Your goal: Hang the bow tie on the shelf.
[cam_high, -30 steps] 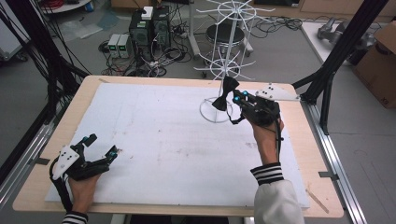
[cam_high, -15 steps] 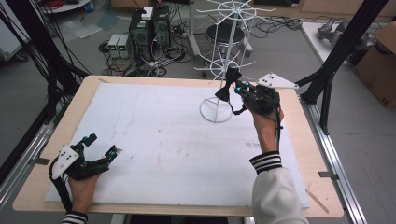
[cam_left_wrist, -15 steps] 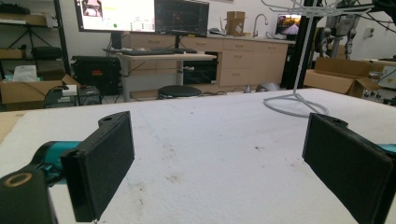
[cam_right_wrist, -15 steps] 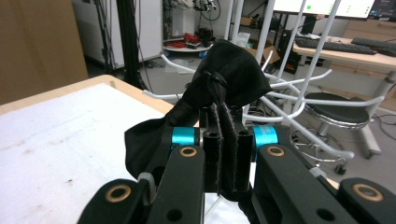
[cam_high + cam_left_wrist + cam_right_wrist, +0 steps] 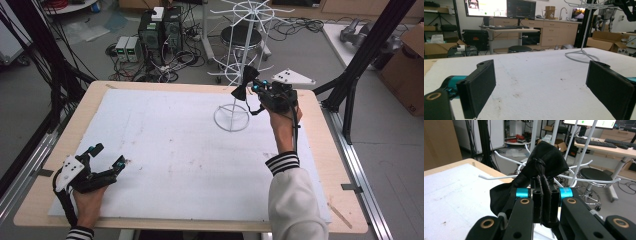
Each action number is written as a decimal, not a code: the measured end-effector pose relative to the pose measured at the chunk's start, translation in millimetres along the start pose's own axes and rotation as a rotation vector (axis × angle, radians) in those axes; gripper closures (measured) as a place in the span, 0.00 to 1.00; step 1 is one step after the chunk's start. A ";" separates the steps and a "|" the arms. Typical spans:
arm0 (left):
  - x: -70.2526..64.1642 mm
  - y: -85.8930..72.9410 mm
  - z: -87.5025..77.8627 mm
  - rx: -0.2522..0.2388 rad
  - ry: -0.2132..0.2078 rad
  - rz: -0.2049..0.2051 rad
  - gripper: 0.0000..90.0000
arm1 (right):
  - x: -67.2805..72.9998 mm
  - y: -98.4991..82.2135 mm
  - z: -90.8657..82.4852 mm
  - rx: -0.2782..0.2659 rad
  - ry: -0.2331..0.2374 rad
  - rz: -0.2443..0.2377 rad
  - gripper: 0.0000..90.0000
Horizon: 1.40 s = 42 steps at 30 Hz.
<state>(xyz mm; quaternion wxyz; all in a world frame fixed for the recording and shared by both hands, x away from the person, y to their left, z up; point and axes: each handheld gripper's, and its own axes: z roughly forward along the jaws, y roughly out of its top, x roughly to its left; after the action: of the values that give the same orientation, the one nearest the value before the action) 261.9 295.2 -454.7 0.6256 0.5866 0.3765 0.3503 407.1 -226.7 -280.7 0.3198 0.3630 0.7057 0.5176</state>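
A black bow tie [image 5: 244, 86] is pinched between the jaws of my right gripper [image 5: 256, 89], held up in the air at the back right of the table. It hangs just beside the pole of a white wire rack [image 5: 232, 119] and level with its lower arms. In the right gripper view the bow tie [image 5: 544, 160] bulges above the shut right gripper [image 5: 544, 195], with the rack's arms [image 5: 499, 178] right behind it. My left gripper [image 5: 107, 155] rests on the white board at the front left, jaws wide apart with nothing between them [image 5: 544, 85].
The white foam board [image 5: 165, 150] covers most of the wooden table [image 5: 320, 125]. The rack's ring base [image 5: 580, 56] stands at the back right. A grey three-cornered plate [image 5: 292, 76] sits on top of the right gripper. Computers and cables lie on the floor beyond the table.
My right gripper has carried the bow tie up and a little farther back, toward the rack's lower arms. The left gripper has stayed in place.
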 end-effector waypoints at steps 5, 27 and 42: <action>0.0 0.0 0.0 0.000 0.000 0.000 0.10 | -4.1 -0.9 6.1 0.013 -0.013 0.005 0.96; 0.3 0.1 0.2 0.003 0.000 0.002 0.10 | -12.9 -8.1 16.4 0.041 -0.032 0.025 0.86; 0.3 0.1 0.3 0.004 0.002 0.002 0.10 | -10.2 0.3 -5.1 -0.008 -0.055 0.034 0.51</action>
<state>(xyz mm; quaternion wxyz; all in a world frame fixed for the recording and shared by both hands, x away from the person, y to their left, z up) 262.3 295.3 -454.6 0.6237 0.5881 0.3770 0.3507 408.3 -237.8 -278.4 0.3314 0.3878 0.6884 0.5156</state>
